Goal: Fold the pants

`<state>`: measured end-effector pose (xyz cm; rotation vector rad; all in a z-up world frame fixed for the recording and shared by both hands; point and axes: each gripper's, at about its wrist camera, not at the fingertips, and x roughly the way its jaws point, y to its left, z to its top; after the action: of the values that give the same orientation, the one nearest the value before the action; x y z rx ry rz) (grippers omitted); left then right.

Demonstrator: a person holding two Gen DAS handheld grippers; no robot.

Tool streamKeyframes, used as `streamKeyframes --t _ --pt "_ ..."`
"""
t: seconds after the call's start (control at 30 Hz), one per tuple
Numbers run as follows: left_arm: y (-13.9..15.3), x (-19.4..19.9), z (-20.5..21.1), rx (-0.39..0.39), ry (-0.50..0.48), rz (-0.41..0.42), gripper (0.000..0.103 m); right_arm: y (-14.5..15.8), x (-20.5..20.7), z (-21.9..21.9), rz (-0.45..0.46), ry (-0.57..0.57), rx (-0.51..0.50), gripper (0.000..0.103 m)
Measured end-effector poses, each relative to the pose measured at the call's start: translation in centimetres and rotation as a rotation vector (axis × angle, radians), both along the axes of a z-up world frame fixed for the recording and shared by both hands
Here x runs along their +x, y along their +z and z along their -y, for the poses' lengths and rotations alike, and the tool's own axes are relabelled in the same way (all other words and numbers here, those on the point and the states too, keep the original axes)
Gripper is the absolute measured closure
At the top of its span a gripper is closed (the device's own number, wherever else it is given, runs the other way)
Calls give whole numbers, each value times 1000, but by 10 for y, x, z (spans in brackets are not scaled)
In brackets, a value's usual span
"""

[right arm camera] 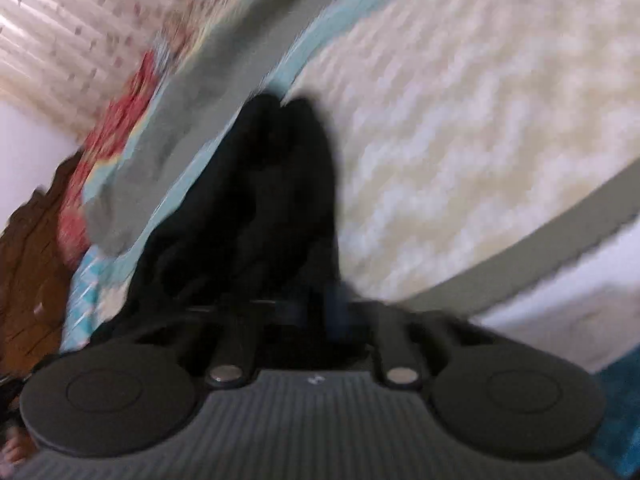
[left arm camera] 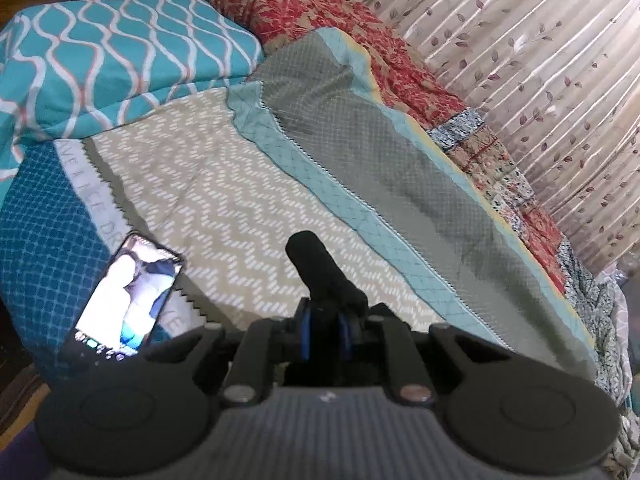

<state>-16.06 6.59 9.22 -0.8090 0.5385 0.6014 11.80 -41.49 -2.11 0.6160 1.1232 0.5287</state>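
Both tools are closed: the left tool [left arm camera: 308, 248] grips nothing, while the right tool [right arm camera: 280, 120] looks clamped on dark cloth, probably the pants [right arm camera: 240, 216], above the bed [left arm camera: 240, 184]; next comes spreading them flat.

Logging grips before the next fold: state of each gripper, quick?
Left gripper: shut on black pants.
Right gripper: shut on the black pants; view blurred.
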Motion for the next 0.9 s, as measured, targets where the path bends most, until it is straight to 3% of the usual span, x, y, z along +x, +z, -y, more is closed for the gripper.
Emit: streamKeyframes --t 0.17,0.23,0.37,0.43,0.53,0.67,0.8,0.9 --pt "37 35 -9 46 -53 35 90 66 40 25 101 -143 191 101" --pt "63 58 -14 99 -65 59 90 107 62 46 201 -231 254 101" --pt "108 93 -18 94 -89 146 90 186 99 65 378 -339 257 101" --pt "125 98 -10 109 -102 193 90 202 110 59 395 -311 261 100" --pt "138 97 -3 127 -115 224 90 181 98 50 360 -220 165 95" --pt "143 84 -4 125 -99 228 90 102 48 50 222 -81 88 83" --pt "148 60 -14 130 -54 237 90 10 23 33 27 -86 88 71" --pt "148 39 -28 135 -10 239 90 -24 13 24 -60 -116 91 67"
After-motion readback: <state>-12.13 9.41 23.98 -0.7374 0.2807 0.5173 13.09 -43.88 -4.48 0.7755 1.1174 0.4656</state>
